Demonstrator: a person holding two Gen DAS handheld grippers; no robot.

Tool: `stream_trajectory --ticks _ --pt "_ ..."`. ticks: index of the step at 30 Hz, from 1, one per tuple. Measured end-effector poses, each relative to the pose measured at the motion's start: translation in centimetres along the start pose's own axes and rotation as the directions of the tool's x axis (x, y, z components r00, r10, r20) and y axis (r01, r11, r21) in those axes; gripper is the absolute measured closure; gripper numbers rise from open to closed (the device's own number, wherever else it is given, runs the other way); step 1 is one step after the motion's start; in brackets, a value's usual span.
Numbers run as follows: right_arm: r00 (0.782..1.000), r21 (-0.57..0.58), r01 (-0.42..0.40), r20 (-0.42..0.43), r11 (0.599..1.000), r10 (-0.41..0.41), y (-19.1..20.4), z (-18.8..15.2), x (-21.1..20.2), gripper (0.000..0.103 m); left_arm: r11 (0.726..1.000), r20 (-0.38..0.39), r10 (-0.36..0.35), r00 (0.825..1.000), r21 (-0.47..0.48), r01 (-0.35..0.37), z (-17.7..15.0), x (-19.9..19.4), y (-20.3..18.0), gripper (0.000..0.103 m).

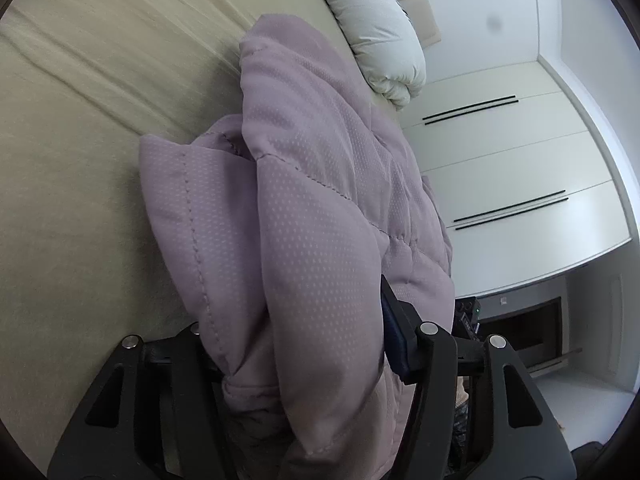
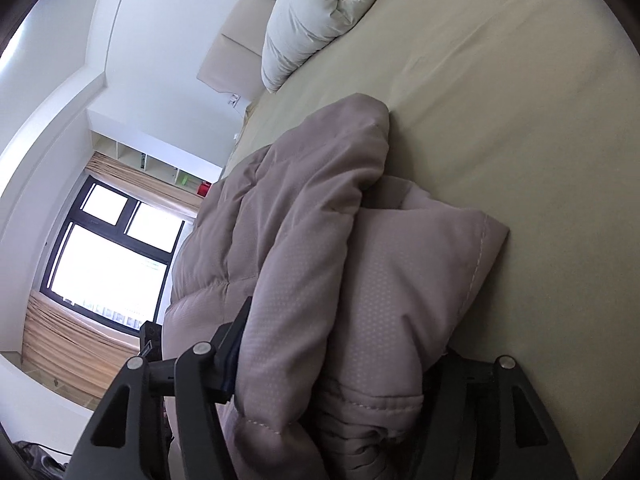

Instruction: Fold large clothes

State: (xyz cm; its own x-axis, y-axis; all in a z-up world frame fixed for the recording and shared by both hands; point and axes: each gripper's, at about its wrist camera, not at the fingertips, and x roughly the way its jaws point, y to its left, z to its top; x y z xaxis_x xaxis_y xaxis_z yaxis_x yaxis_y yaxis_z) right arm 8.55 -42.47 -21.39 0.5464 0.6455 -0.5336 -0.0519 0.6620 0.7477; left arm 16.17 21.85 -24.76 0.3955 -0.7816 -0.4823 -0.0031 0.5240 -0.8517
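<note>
Currently: folded quilt (image 1: 320,216) on bed (image 1: 80,160); left gripper (image 1: 304,344) and right gripper (image 2: 332,364) half-open around thick folds, grip uncertain. Next: release, withdraw.

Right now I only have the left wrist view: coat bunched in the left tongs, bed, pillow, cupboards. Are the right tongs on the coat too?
Observer: The coat is bunched between the right tongs as well. I cannot tell whether they pinch it.
Operator: What's beyond the bed on that side?
Observer: A dark-framed window with tan curtains.
Operator: Any loose end near the right tongs?
Observer: A stitched corner of the coat rests on the sheet.
</note>
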Motion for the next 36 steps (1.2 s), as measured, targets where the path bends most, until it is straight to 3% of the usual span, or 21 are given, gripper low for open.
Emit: stream_trajectory --ticks 4,6,8,9,10,12,13,14,15,16,18,19,20,21,23,25,27,28,30,33,36 --pt "0.992 0.012 0.118 0.041 0.993 -0.118 0.3 -0.7 -3.0 0.019 0.999 0.077 0.017 0.997 -0.028 -0.015 -1.5 -3.7 -0.9 0.047" --pt "0.982 -0.004 0.177 0.07 0.984 -0.176 0.6 -1.3 -5.1 0.019 0.995 0.122 0.096 0.988 -0.004 -0.096 -2.2 -6.3 -1.7 0.047" --pt "0.959 -0.025 0.26 0.127 0.965 -0.255 1.5 -1.8 -7.7 0.019 0.976 0.196 0.185 0.963 0.081 -0.204 -2.8 -9.2 -4.1 0.046" --pt "0.942 -0.032 0.301 0.166 0.953 -0.292 2.1 -2.0 -9.0 0.019 0.956 0.241 0.233 0.942 0.119 -0.267 -3.0 -10.6 -5.5 0.044" --pt "0.922 -0.038 0.34 0.207 0.94 -0.326 2.8 -2.1 -10.2 0.019 0.923 0.298 0.292 0.909 0.162 -0.349 -3.4 -11.6 -7.3 0.042" --pt "0.873 -0.06 0.414 0.31 0.908 -0.377 5.4 -2.5 -11.9 0.019 0.827 0.435 0.376 0.818 0.242 -0.508 -4.6 -12.8 -11.4 0.034" --pt "0.847 -0.09 0.449 0.361 0.889 -0.391 7.1 -2.5 -12.4 0.019 0.768 0.519 0.387 0.762 0.277 -0.578 -5.5 -13.1 -13.7 0.03" --pt "0.818 -0.139 0.488 0.416 0.862 -0.396 9.3 -2.6 -12.7 0.019 0.71 0.605 0.38 0.699 0.294 -0.64 -6.6 -13.4 -16.2 0.02" --pt "0.787 -0.189 0.528 0.475 0.828 -0.394 11.7 -3.0 -12.8 0.017 0.662 0.676 0.365 0.64 0.296 -0.689 -7.8 -13.7 -18.0 0.008" --pt "0.76 -0.232 0.559 0.527 0.796 -0.381 13.7 -3.4 -13.0 0.011 0.624 0.74 0.334 0.584 0.291 -0.725 -9.1 -13.8 -20.1 0.002" --pt "0.708 -0.307 0.606 0.628 0.734 -0.323 18.0 -4.4 -13.1 0.0 0.564 0.844 0.237 0.481 0.284 -0.775 -11.8 -14.0 -23.9 0.0" --pt "0.68 -0.326 0.626 0.673 0.708 -0.291 19.9 -4.9 -13.0 0.0 0.539 0.881 0.204 0.428 0.264 -0.8 -13.1 -14.0 -25.4 0.0" --pt "0.652 -0.334 0.645 0.71 0.687 -0.267 21.5 -5.3 -13.0 0.0 0.521 0.905 0.184 0.384 0.241 -0.819 -13.5 -14.0 -26.8 0.0" --pt "0.636 -0.342 0.654 0.732 0.675 -0.245 22.9 -5.7 -12.8 0.0 0.51 0.92 0.167 0.354 0.227 -0.83 -14.3 -13.9 -28.0 0.0" --pt "0.646 -0.374 0.645 0.733 0.667 -0.213 25.2 -6.1 -12.4 0.0 0.491 0.926 0.166 0.34 0.221 -0.842 -14.8 -13.0 -30.3 0.0" --pt "0.669 -0.394 0.628 0.714 0.671 -0.207 26.9 -6.4 -12.1 0.0 0.451 0.921 0.187 0.34 0.227 -0.863 -15.4 -12.4 -31.9 0.0" --pt "0.697 -0.409 0.605 0.687 0.683 -0.206 28.4 -6.4 -12.0 0.0 0.425 0.923 0.197 0.331 0.224 -0.877 -16.4 -11.8 -33.3 0.0" --pt "0.707 -0.405 0.599 0.673 0.691 -0.219 29.1 -6.4 -12.3 0.0 0.42 0.922 0.193 0.336 0.232 -0.878 -16.6 -10.9 -34.5 0.0" --pt "0.715 -0.393 0.587 0.662 0.708 -0.226 30.2 -6.5 -12.7 0.0 0.433 0.904 0.203 0.377 0.262 -0.862 -17.2 -10.6 -35.3 0.0" --pt "0.73 -0.4 0.54 0.66 0.741 -0.175 32.0 -7.4 -14.0 0.0 0.484 0.857 0.265 0.443 0.279 -0.829 -17.4 -9.3 -36.2 0.0" --pt "0.698 -0.361 0.621 0.657 0.695 -0.283 32.9 -8.0 -12.8 0.0 0.496 0.797 0.37 0.478 0.265 -0.827 -17.1 -7.5 -35.5 0.0"
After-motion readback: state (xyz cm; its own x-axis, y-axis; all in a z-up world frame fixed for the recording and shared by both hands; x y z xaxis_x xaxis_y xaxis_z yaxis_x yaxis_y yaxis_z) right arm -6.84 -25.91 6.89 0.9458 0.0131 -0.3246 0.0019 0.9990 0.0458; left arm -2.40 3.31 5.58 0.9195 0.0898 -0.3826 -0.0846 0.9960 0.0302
